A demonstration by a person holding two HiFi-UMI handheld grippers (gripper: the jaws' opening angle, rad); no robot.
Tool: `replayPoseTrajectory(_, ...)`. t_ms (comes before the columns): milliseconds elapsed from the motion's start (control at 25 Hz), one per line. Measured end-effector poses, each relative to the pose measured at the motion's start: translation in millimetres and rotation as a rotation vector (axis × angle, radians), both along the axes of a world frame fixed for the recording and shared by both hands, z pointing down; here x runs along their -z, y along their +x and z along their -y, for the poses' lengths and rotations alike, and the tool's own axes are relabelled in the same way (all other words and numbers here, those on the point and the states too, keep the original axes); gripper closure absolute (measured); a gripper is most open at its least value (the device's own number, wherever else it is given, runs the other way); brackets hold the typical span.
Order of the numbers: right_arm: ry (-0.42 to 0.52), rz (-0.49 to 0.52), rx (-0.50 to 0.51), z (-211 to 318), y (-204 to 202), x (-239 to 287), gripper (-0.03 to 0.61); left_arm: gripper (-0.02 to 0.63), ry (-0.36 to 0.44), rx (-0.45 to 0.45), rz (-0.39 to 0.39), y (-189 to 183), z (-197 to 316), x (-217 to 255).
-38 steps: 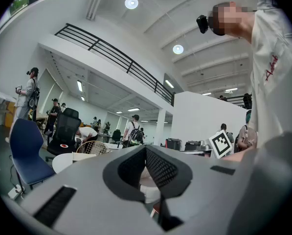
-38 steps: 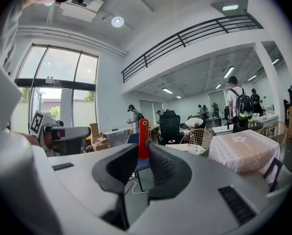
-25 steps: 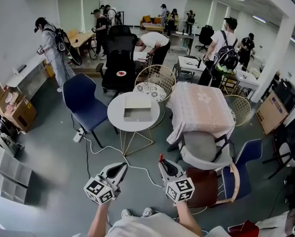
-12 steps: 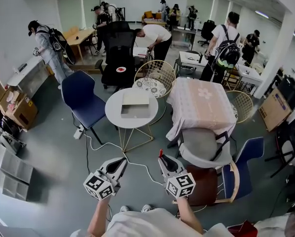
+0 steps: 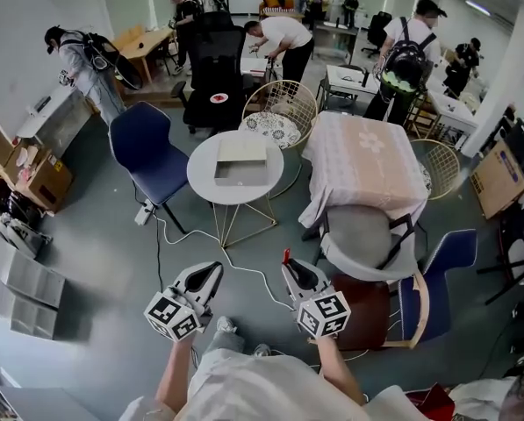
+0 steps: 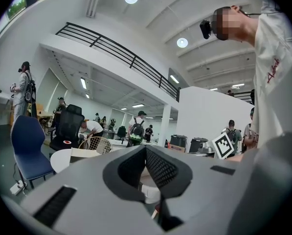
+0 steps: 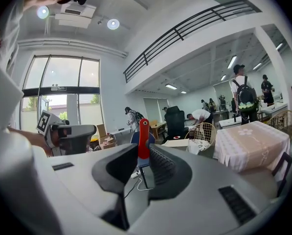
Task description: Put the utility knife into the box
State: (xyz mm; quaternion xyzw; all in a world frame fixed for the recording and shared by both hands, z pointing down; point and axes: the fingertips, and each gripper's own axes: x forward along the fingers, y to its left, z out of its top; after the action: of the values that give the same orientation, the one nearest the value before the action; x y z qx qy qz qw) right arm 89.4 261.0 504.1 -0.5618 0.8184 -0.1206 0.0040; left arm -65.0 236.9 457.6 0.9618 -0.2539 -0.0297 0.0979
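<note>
A red utility knife sticks up from between the fingers of my right gripper, which is shut on it. In the right gripper view the knife's red handle stands upright at the tips of that gripper. The open flat box lies on a round white table, well ahead of both grippers. It also shows far off as a box in the right gripper view. My left gripper hangs beside the right one, jaws together and empty. The left gripper sees the box low at left.
A blue chair stands left of the round table, with a cloth-covered table and a grey chair to its right. A white cable runs over the floor. A wicker chair and several people are behind.
The head view has shifted as the person steps, and a shoe now shows below the grippers. Both grippers keep their pose, and the knife stays held in the right one.
</note>
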Motion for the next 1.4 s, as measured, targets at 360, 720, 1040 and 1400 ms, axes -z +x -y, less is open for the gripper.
replayPoseTrajectory(360, -0.008, -0.006, -0.011, 18, 18, -4, 0.497, 0.603, -0.001, -0.016, -0.011, 20, 22, -5)
replayPoseTrajectory(720, -0.017, -0.013, -0.014, 66, 28, -12, 0.497, 0.603, -0.012, -0.025, -0.023, 32, 74, -12)
replayPoseTrajectory(1040, -0.054, -0.022, 0.008, 131, 20, -21, 0.497, 0.603, -0.054, -0.019, -0.037, 27, 136, -27)
replayPoseTrajectory(1400, -0.058, -0.049, 0.037, 223, 7, -19, 0.497, 0.603, -0.062, -0.01, -0.066, 18, 222, -32)
